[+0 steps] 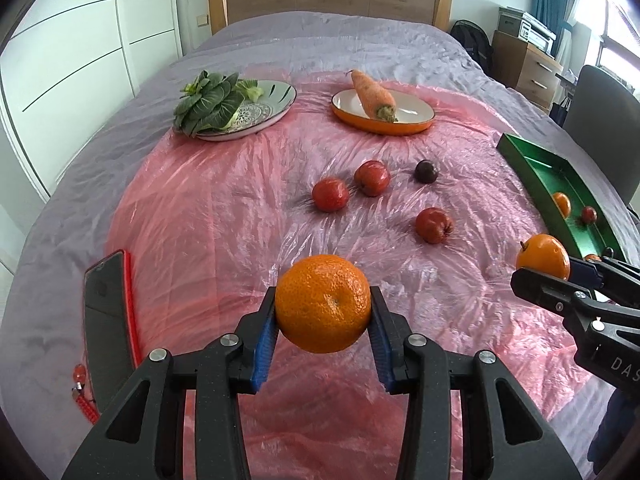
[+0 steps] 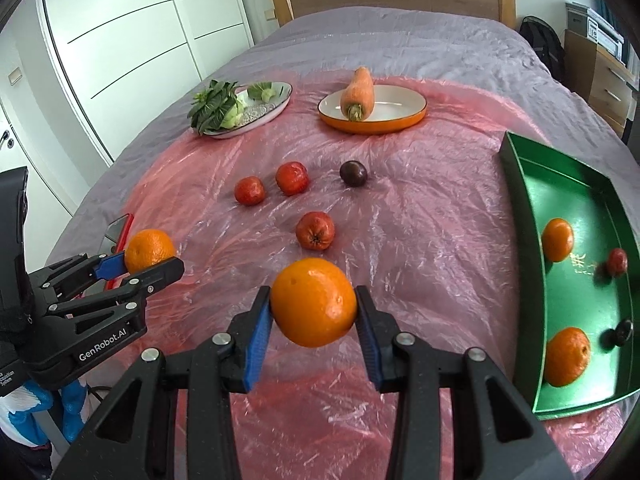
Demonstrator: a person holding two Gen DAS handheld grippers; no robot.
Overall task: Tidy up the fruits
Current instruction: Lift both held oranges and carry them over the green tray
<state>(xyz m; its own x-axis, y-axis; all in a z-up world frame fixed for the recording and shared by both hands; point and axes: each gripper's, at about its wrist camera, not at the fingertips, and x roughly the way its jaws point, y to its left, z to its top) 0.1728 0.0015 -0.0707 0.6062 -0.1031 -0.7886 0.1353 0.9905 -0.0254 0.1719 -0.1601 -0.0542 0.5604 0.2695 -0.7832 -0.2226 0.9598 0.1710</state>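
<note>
Oranges sit clamped in both grippers, lifted clear of the pink plastic sheet [image 2: 420, 216] that covers the bed [image 1: 320, 36]. Nearest, the left gripper [image 1: 323, 312] points level and forward over the sheet, its blue-padded fingers [image 1: 266, 344] pressed against the sides of the left orange [image 1: 323, 303]. Beside it, nearer the green tray [image 2: 520, 216], the right gripper [image 2: 314, 312] is held in the same forward pose, closed on the right orange [image 2: 314, 302]; seen from the left wrist it reaches in sideways with that fruit just short of the tray's rim.

Inside the green tray lie two more oranges [image 2: 567, 356], a small red fruit [image 2: 617, 262] and a dark one [image 2: 622, 332]. On the sheet away from the tray rests a phone [image 1: 106, 328] in a red case. Farther out from the tray, three red fruits [image 2: 315, 231] and a dark plum [image 2: 353, 173] lie loose on the sheet. Farthest, an orange dish [image 2: 372, 122] carries a carrot [image 2: 357, 92], and a patterned plate [image 1: 276, 110] holds leafy greens [image 1: 208, 106].
</note>
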